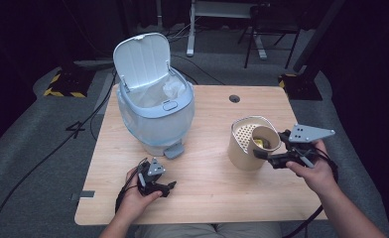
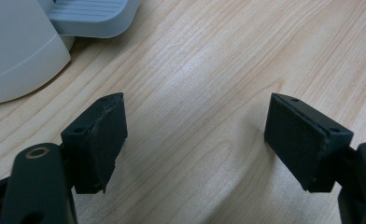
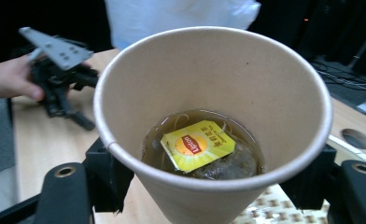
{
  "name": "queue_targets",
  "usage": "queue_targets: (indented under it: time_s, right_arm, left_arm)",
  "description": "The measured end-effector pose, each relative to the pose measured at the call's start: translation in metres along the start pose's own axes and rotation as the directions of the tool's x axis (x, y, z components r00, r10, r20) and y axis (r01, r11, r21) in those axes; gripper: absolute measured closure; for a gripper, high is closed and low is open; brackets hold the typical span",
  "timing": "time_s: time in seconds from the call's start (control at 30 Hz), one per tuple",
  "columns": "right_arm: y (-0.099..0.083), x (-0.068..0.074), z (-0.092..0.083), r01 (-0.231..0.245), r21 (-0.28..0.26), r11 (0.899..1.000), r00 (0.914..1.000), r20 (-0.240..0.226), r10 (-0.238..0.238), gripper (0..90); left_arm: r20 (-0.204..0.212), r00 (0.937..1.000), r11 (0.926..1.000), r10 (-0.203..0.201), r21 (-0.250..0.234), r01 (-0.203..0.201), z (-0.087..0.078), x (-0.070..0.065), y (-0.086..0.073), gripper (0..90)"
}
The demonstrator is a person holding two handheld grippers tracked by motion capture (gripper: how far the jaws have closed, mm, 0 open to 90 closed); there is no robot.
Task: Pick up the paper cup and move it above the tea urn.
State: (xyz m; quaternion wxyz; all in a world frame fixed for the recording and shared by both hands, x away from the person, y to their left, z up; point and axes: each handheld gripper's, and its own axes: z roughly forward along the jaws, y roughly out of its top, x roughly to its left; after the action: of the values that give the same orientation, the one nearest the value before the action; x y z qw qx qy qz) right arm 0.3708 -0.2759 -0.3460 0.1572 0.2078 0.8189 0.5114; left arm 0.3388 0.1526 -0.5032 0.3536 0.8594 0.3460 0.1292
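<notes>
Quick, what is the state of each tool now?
Left tool: open, holding nothing, above the table.
Right tool: closed on the paper cup.

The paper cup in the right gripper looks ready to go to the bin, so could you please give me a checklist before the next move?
1. Right gripper clamped on paper cup: ok.
2. Cup clear of the beige strainer container: cannot tell.
3. Tea bag and liquid inside cup: ok.
4. Bin lid open: ok.
5. Left gripper open, holding nothing, beside the pedal: ok.
</notes>
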Motion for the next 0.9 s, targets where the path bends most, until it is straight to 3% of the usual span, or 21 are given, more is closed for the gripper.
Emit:
queue_targets:
  time_s: [0.27,0.47,0.9]
  right_arm:
    - [0.007,-0.027,0.006,-0.019,0.009,1.000,0.9986,0.049,0.019,29.8]
    - [0.008,-0.050,0.011,-0.019,0.038,0.999,0.9932,0.115,0.014,29.7]
    - [0.007,-0.081,0.019,-0.055,0.054,0.997,0.9820,0.183,0.044,29.7]
  left_arm:
    - [0.000,1.0000,1.0000,0.003,0.000,-0.003,0.000,0.000,0.000,21.8]
    - [0.000,1.0000,1.0000,0.000,0.000,0.000,0.000,0.000,0.000,21.8]
    - [0.006,1.0000,1.0000,0.002,0.004,-0.002,0.003,0.001,0.003,19.0]
